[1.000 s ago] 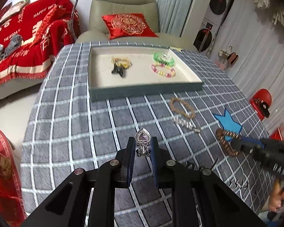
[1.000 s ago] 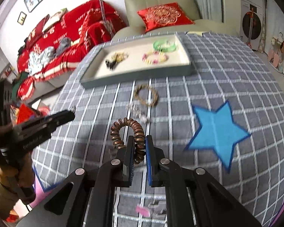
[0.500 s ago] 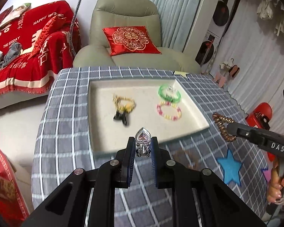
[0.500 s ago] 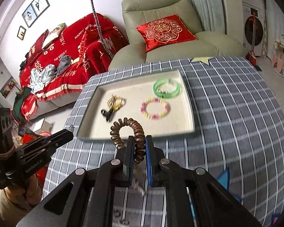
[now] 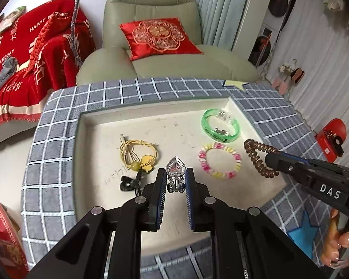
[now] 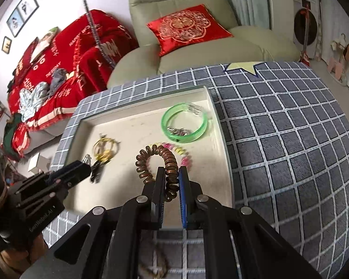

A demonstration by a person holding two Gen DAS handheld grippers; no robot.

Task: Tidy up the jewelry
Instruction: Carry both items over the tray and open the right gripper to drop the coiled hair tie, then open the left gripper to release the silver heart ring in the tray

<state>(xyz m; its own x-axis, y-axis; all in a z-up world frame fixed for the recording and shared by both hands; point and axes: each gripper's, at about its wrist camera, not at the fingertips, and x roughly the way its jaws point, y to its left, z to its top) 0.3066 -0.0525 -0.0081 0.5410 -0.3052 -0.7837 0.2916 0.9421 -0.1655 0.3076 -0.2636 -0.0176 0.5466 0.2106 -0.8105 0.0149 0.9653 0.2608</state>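
Note:
My left gripper (image 5: 174, 176) is shut on a silver heart-shaped pendant (image 5: 176, 169) and holds it above the cream tray (image 5: 100, 116). My right gripper (image 6: 171, 174) is shut on a brown spiral hair tie (image 6: 160, 160) above the tray's right part (image 6: 223, 144); it also shows in the left wrist view (image 5: 259, 158). In the tray lie a green bangle (image 5: 221, 125), a pink and yellow bead bracelet (image 5: 219, 164), a yellow cord hair tie (image 5: 138, 153) and a black clip (image 5: 129, 182).
The tray sits on a table with a grey checked cloth (image 6: 290, 139). A brown bracelet (image 6: 153, 272) lies on the cloth near my right gripper's base. An armchair with a red cushion (image 5: 158, 34) stands behind the table, a red-covered sofa (image 5: 23, 58) at left.
Both grippers have moved forward from the near part of the table to above the tray, each still holding its piece. The tray looks much closer now.

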